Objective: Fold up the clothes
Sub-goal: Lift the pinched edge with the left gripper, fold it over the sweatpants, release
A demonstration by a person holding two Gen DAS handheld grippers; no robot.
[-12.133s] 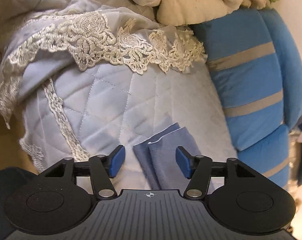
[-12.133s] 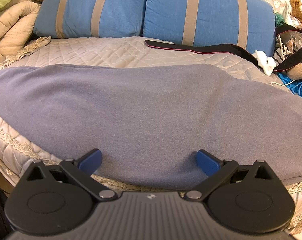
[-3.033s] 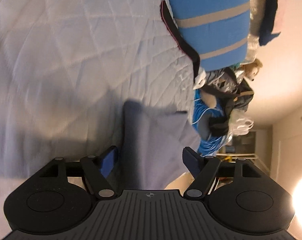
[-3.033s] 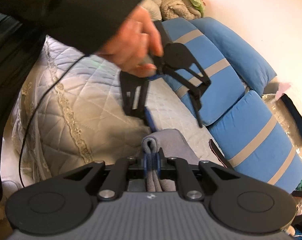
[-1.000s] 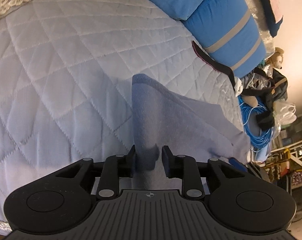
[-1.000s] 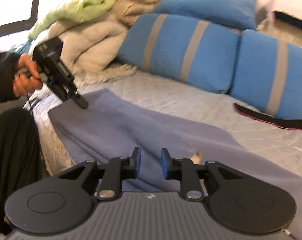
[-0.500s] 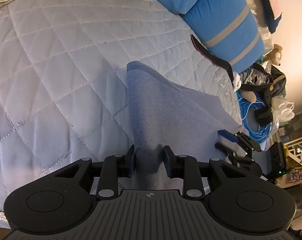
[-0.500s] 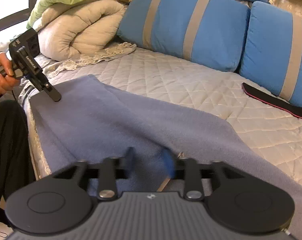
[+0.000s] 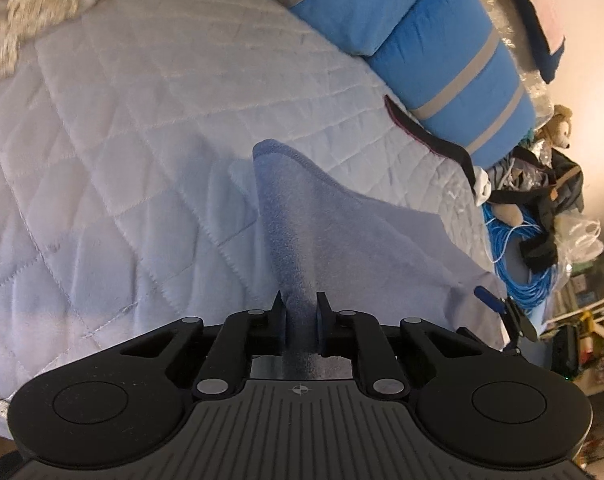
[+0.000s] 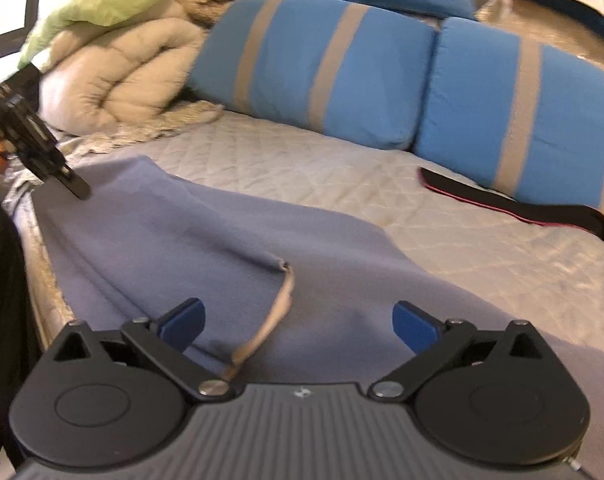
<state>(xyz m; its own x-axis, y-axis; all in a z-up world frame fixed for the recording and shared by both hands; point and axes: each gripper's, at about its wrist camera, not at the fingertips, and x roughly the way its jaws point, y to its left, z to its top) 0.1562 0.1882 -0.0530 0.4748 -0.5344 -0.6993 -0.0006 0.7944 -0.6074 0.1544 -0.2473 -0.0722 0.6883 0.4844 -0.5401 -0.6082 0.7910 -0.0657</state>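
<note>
A blue-grey fleece garment (image 10: 206, 240) lies spread along the near edge of the quilted bed (image 10: 462, 232). My left gripper (image 9: 300, 308) is closing on a raised ridge of that garment (image 9: 342, 232), and its pads press the fold. The right wrist view shows it as a black tool (image 10: 76, 188) at the garment's far left corner, held by a hand. My right gripper (image 10: 298, 320) is opening wide over the garment, with nothing pinched between its blue pads (image 10: 186, 316). A beige inner strip (image 10: 278, 312) of the garment shows between them.
Two blue pillows with tan stripes (image 10: 322, 68) line the back of the bed. A black strap (image 10: 502, 200) lies in front of them. A rolled beige duvet (image 10: 122, 80) sits at the back left. A soft toy, bags and blue cable (image 9: 518, 256) crowd the bed's far end.
The right jaws went from nearly shut on the cloth to wide open, and the cloth dropped from them. The left jaws narrowed onto the fold, and the left gripper shifted slightly.
</note>
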